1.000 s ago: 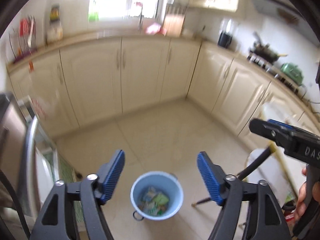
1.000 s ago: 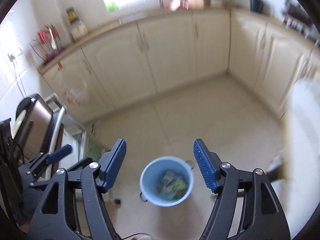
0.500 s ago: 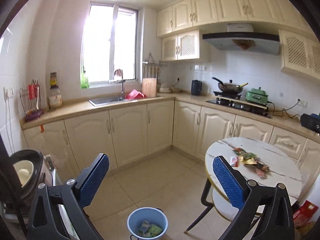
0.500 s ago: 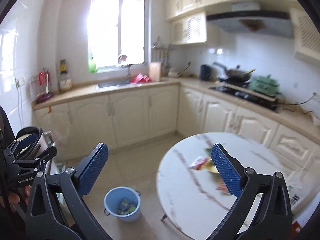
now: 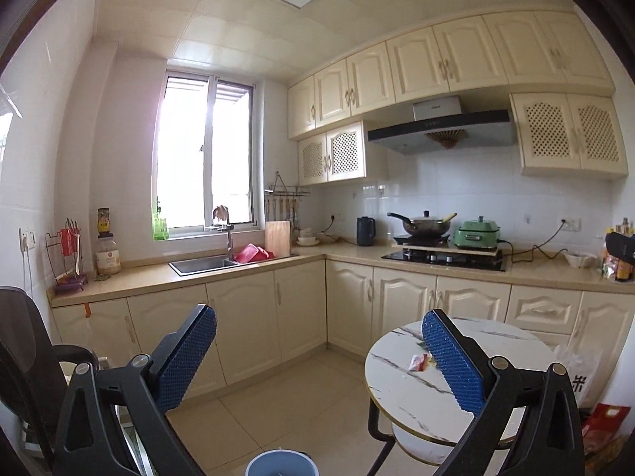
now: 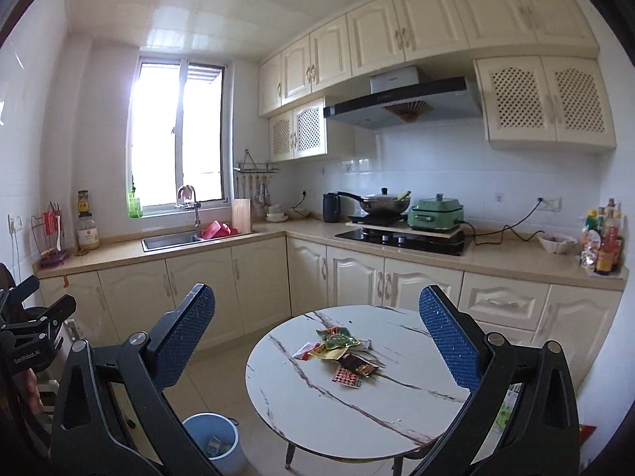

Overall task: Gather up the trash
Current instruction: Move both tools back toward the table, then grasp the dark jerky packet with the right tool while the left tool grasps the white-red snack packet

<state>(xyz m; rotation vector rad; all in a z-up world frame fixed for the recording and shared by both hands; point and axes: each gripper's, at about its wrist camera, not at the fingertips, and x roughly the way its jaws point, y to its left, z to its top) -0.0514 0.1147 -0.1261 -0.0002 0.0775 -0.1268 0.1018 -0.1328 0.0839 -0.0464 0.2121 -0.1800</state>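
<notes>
Several snack wrappers (image 6: pixel 340 351) lie in a loose pile on the round white marble table (image 6: pixel 357 408). One red wrapper (image 5: pixel 420 361) shows on the table (image 5: pixel 424 400) in the left wrist view. A light blue bin (image 6: pixel 214 442) with wrappers inside stands on the floor left of the table; its rim (image 5: pixel 281 464) shows at the bottom of the left wrist view. My right gripper (image 6: pixel 317 335) is open and empty, raised well above the table. My left gripper (image 5: pixel 319 355) is open and empty, raised over the floor left of the table.
Cream kitchen cabinets (image 6: pixel 238 281) run along the back and right walls, with a sink (image 6: pixel 170 240), stove (image 6: pixel 401 236) and bottles (image 6: pixel 603 238) on the counter. A dark chair (image 5: pixel 27 357) stands at the left. A red bag (image 5: pixel 605 422) lies by the table's right side.
Both grippers have tilted up from looking down into the blue bin to facing the kitchen and table. Both stayed open and empty.
</notes>
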